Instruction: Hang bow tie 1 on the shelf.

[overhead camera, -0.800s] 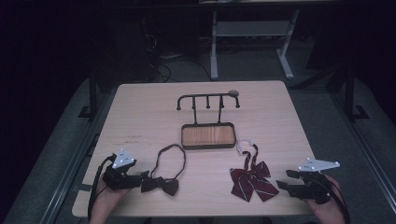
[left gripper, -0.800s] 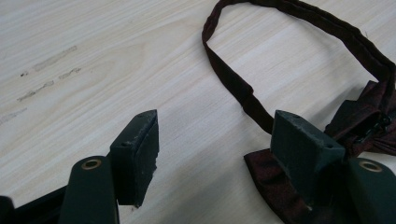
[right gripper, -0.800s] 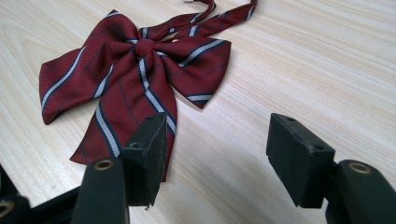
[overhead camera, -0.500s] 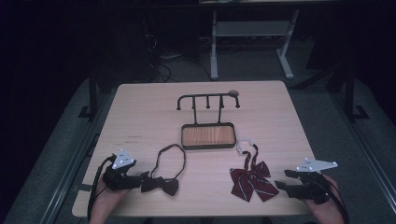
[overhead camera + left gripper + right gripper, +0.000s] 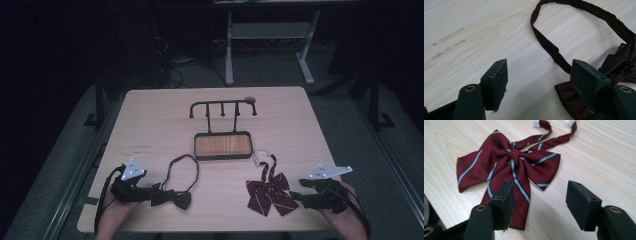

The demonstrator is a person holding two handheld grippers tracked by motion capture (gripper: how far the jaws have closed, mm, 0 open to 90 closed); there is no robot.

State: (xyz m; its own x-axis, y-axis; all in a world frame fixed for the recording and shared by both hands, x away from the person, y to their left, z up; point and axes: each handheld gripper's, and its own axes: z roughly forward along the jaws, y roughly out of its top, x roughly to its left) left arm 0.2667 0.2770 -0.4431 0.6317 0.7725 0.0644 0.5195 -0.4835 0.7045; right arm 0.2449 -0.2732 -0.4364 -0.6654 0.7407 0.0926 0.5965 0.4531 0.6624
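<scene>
From high up, the left gripper (image 5: 156, 192) lies low on the pale wooden table (image 5: 150, 120), jaws apart, with its tips right at the dark brown cloth bow tie with a thin neck loop (image 5: 172, 198). The right gripper (image 5: 296, 199) rests near the other corner, jaws apart too, just beside the dark red striped cloth ribbon bow with white clips on its strap ends (image 5: 270, 191). Past both grippers, in the middle, stands a black metal hook rack with a wooden tray base (image 5: 223, 145).

In the left gripper view, the wide jaws hold nothing. One jaw sits over the edge of the brown bow (image 5: 571, 102), and the loop (image 5: 549, 46) curves away ahead.

In the right gripper view, nothing is between the jaws. The red bow (image 5: 509, 167) lies flat just ahead, and one tail reaches under the near jaw.

Both bows look soft, light and floppy, so they will droop. I think the tight middle knot or the strap is the best spot to pinch.
</scene>
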